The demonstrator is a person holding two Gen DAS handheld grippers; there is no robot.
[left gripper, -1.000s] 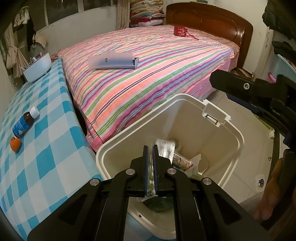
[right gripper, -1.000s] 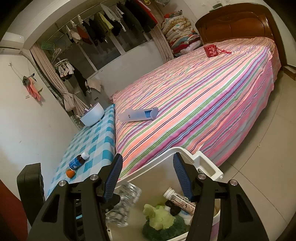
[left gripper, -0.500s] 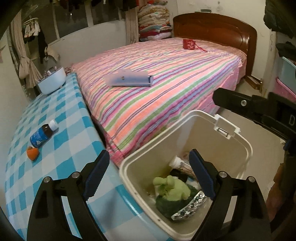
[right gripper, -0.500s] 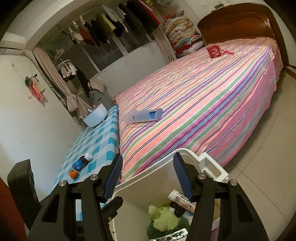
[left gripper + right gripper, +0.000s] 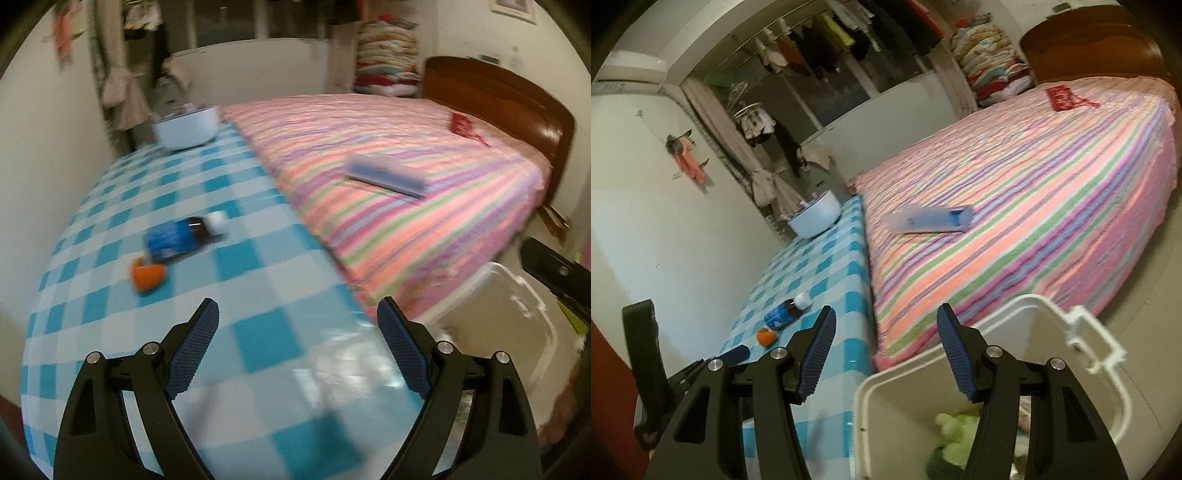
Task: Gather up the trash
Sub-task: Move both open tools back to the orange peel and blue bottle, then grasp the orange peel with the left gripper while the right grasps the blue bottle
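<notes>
- L tool (image 5: 297,350) now apart, empty; swung off bin (image 5: 1052,321) to table (image 5: 258,266)
- bottle (image 5: 184,238), orange scrap (image 5: 147,275) there; prob next
- R tool (image 5: 886,354) apart, empty, over bin

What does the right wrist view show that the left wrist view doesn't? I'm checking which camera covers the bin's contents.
Only the right wrist view looks into the bin, showing green trash inside, plus hanging clothes. Only the left wrist view shows the left gripper from behind, open and empty over the checked cloth. Both show the bottle, the orange piece, the white bowl, the striped bed and the box on it.
</notes>
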